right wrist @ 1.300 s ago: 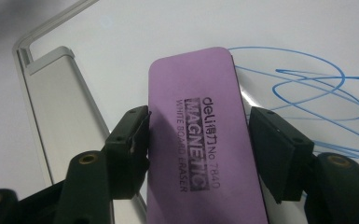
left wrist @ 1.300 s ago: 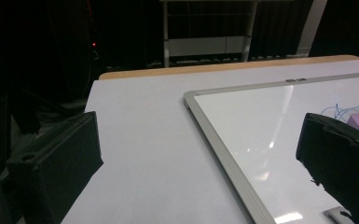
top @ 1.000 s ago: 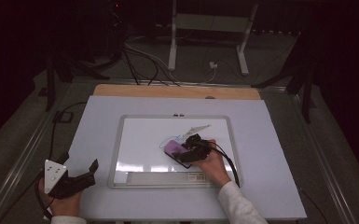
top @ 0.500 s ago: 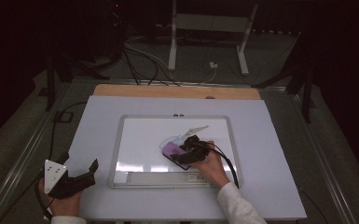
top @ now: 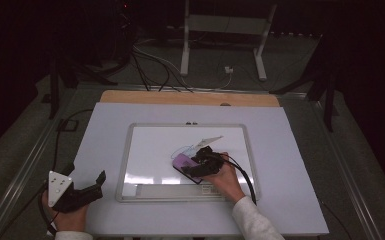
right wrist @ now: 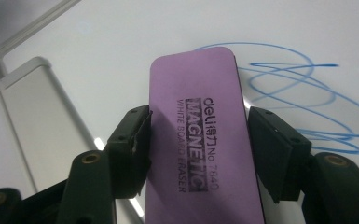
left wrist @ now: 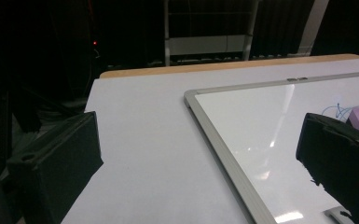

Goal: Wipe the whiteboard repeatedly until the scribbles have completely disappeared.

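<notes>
Your right gripper (right wrist: 198,140) is clamped across the purple eraser (right wrist: 203,135), which lies flat on the whiteboard (top: 155,145) beside blue scribbles (right wrist: 298,93). Versus a second ago: eraser and gripper essentially unmoved.

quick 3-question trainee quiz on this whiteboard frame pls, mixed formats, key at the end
1. True or false: the right hand-held gripper is shut on the purple eraser.
2. What lies on the whiteboard just beyond the eraser? A) red tape B) blue scribble C) a marker
3. Fill in: the left hand-held gripper rests on the white table, ____ the whiteboard's frame, jaws open and holding nothing.

Key: 1 true; 2 B, the blue scribble; 3 outside.
</notes>
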Available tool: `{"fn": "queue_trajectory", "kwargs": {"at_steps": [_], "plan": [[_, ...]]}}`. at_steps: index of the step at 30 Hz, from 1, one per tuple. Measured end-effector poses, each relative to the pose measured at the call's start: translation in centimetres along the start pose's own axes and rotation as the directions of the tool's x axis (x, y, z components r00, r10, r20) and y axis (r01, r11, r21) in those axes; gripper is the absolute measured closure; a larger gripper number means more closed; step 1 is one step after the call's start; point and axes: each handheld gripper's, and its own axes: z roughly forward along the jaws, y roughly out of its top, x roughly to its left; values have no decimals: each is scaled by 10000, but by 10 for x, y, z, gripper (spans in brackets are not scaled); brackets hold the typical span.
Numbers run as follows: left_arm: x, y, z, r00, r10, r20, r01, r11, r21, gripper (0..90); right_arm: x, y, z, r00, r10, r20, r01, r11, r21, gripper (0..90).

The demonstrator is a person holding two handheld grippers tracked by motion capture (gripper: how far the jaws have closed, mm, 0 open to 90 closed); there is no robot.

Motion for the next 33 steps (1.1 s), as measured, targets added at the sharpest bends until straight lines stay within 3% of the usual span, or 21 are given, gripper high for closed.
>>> {"fn": "queue_trajectory", "kwargs": {"at_steps": [3,6,8,9,10,11,13,15,17,18,21,24,26,28,30,32,33], "plan": [[0,0,0,10000,-19,-9,19,10000,-1,7,-11,1,-4,9946,575,867,-561,9983,-183,416],[0,0,0,10000,-8,0,8,10000,-6,7,-22,0,-9,9763,1133,1842,-1074,9933,-420,416],[0,0,0,10000,5,7,-5,10000,-8,7,-20,0,-9,9725,1153,2023,-1083,9931,-458,416],[0,0,0,10000,21,10,-21,10000,3,7,-16,0,-9,9711,932,2195,-858,9954,-431,416],[-1,0,1,10000,31,10,-31,10000,30,7,-13,1,-8,9746,786,2097,-719,9966,-393,416],[-1,0,1,10000,42,12,-42,10000,29,7,-8,0,-6,9842,642,1653,-606,9978,-268,416],[-1,0,0,10000,47,4,-47,10000,3,7,-1,-1,-4,9948,334,965,-322,9994,-138,416],[0,0,0,10000,23,-2,-23,10000,-5,7,2,-2,-2,9988,126,477,-123,9999,-60,416],[0,0,0,10000,6,-11,-6,10000,-12,7,-1,-2,-2,9989,337,322,-335,9994,-79,416],[0,0,-1,10000,18,-23,-18,10000,-13,7,-4,-2,-3,9977,488,480,-481,9987,-151,416],[0,0,-1,10000,6,-30,-6,10000,-19,7,-18,-2,-8,9827,1160,1446,-1108,9929,-436,416],[0,0,-1,10000,14,-23,-14,10000,-26,7,-36,-5,-15,9467,2228,2328,-2065,9741,-924,417],[0,0,0,10000,13,-9,-14,10000,-20,7,-40,-6,-16,9304,2730,2445,-2518,9609,-1149,417],[-1,0,0,10000,28,-5,-28,10000,-6,7,-32,-5,-15,9256,2451,2883,-2216,9687,-1122,417],[-1,1,0,10000,52,3,-52,10000,-5,7,-25,-4,-12,9436,2081,2577,-1899,9773,-939,416],[-1,1,0,10000,56,5,-56,10000,-10,7,-16,-3,-8,9728,1558,1715,-1474,9872,-604,416],[-1,1,0,10000,60,4,-60,10000,-3,7,-12,-4,-7,9834,1356,1208,-1310,9903,-458,416]]}}
